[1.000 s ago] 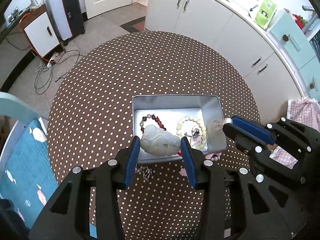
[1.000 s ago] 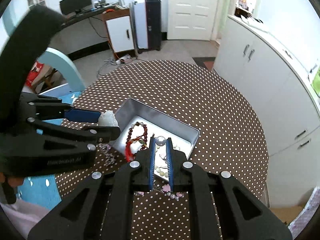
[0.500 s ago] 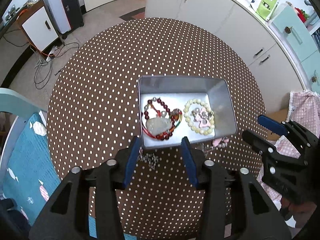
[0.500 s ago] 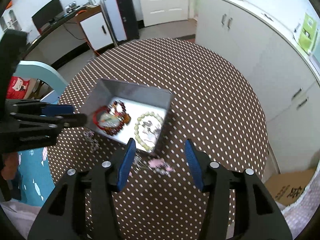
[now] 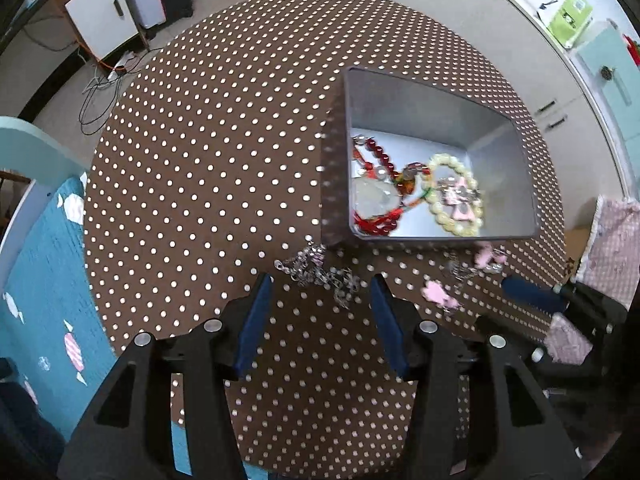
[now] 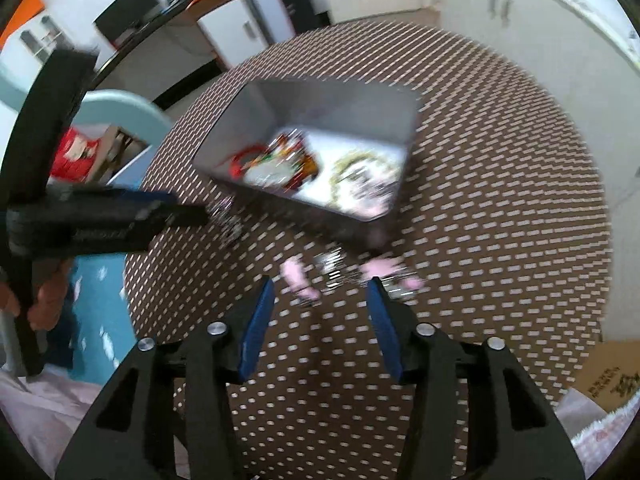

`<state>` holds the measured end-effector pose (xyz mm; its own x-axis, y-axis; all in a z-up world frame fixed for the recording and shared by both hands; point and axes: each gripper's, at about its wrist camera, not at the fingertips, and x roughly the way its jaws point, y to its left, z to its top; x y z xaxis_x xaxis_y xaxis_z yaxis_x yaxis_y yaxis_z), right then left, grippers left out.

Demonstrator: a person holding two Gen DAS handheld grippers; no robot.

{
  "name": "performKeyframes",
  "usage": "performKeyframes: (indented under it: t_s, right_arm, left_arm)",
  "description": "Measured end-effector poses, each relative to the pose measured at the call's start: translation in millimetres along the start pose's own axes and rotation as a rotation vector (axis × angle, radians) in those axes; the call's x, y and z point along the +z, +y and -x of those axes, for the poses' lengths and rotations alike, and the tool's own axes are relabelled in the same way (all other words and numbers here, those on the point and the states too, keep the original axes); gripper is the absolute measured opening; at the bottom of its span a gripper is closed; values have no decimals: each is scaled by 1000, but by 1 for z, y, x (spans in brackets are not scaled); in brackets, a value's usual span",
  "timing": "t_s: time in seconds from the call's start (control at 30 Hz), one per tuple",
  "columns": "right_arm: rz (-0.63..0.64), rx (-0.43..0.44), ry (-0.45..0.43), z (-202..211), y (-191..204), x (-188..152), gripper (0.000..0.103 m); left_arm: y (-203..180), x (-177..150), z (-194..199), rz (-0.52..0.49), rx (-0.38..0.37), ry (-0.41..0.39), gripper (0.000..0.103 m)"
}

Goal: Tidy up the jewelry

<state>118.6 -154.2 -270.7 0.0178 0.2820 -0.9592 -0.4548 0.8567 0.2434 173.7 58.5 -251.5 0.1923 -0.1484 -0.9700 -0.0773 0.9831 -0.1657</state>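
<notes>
Left wrist view: left gripper [image 5: 318,294] jaws apart and empty, poised just short of a silver chain [image 5: 316,270] on the dotted table [image 5: 200,160] beside the metal tin [image 5: 436,96], which already holds a red bead string [image 5: 376,156], a pale pendant [image 5: 374,198] and a cream bead bracelet [image 5: 454,196]; the jaws have just been opening with nothing between them. Right wrist view, blurred: right gripper [image 6: 320,294] jaws also apart and empty, just been narrowing, over the pink charm bracelet [image 6: 340,272] lying near the tin's front wall. Both pieces look light, limp and slippery, so I'd pinch a bunched clump, not a single link
</notes>
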Motion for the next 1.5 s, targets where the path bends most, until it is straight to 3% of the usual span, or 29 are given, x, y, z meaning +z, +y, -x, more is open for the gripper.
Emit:
performKeyframes:
  t_s: [0.23,0.43,0.57,0.63,0.83,0.93,1.17,1.5]
  right_arm:
    - [44,-54,29,-20,16,2,34]
    - [113,-131,38,-30,31,-2,20]
    - [117,-140,34,-29,33,-2,15]
    - [110,-129,33,-29,31,-3,15]
    - [92,-111,36,-29,22,-1,15]
    - [79,-101,26,-26,21,-2,14]
    - [48,-86,-21,4,11,-1,14]
    - [32,-72,-121,49,-6,11,14]
  left_arm:
    - [4,4,-24,11,18,23,52]
    - [-1,15,-33,0,48,6,52]
    - [-7,15,-34,-30,104,-12,30]
    - [-4,15,-34,-28,95,-12,18]
    - [15,17,-28,8,60,-2,13]
    - [22,16,-23,23,48,4,3]
    - [28,2,-2,26,24,-22,3]
    - [13,13,49,4,-4,-116,3]
